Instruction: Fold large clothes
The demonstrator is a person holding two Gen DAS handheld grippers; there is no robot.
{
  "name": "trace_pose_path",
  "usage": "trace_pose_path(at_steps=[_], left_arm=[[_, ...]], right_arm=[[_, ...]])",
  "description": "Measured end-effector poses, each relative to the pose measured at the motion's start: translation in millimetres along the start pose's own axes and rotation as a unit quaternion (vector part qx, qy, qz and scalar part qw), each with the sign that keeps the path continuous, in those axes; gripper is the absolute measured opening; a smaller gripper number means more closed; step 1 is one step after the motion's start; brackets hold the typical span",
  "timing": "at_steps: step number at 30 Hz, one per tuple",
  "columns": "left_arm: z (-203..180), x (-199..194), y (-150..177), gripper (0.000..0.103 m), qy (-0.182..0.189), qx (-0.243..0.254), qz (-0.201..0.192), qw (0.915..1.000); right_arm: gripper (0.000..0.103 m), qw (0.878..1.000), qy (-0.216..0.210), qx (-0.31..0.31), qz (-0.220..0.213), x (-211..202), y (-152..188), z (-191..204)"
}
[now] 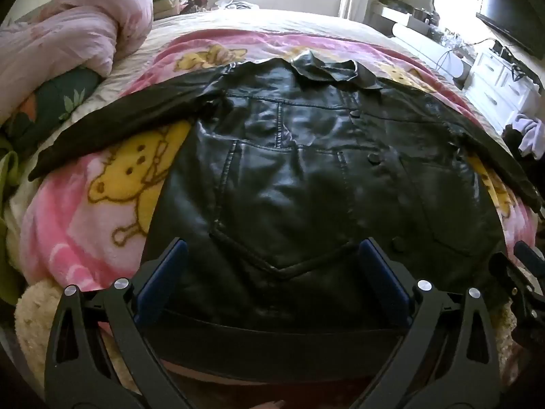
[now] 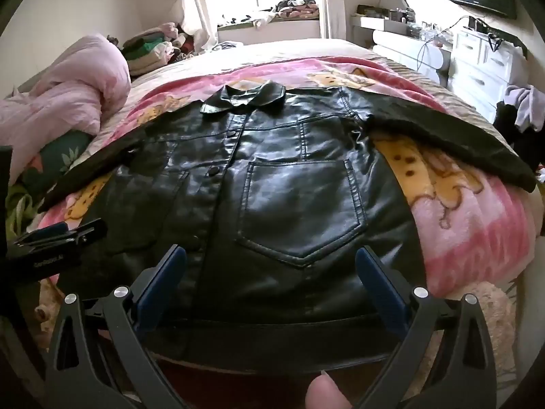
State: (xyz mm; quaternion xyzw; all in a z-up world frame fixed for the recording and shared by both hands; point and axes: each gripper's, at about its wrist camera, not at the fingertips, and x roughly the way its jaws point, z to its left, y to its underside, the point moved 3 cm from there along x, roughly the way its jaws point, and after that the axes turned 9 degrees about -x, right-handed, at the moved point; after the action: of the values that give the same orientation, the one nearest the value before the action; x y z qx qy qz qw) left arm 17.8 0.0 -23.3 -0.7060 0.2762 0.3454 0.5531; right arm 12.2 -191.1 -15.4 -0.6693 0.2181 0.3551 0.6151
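Both hand-held grippers, left (image 1: 272, 259) and right (image 2: 270, 262), hang with jaws apart, holding nothing. Ahead of them a jacket (image 1: 306, 177) lies spread on the bed (image 1: 85, 211).

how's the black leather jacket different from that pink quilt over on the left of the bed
The jacket is black and glossy; the quilt is pale pink and matte. The jacket lies spread flat, front up, sleeves stretched out to both sides; the quilt is bunched into a puffy heap. The jacket lies on the pink bear blanket; the quilt sits beside that blanket. Both rest on the bed.
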Motion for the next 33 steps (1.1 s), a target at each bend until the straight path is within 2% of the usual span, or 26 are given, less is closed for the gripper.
trace_pose_path(at_steps=[1, 2, 33], left_arm=[[0, 0, 0, 0.094, -0.001, 0.0, 0.0, 1.0], [0, 0, 0, 0.094, -0.002, 0.001, -0.001, 1.0], [-6, -4, -1, 0.094, 0.003, 0.005, 0.0, 1.0]], right_arm=[[0.099, 1.0, 0.003, -0.001, 0.0, 1, 0, 1], [0.099, 1.0, -0.015, 0.01, -0.001, 1, 1, -2], [0.099, 1.0, -0.013, 0.002, -0.01, -8, -4, 4]])
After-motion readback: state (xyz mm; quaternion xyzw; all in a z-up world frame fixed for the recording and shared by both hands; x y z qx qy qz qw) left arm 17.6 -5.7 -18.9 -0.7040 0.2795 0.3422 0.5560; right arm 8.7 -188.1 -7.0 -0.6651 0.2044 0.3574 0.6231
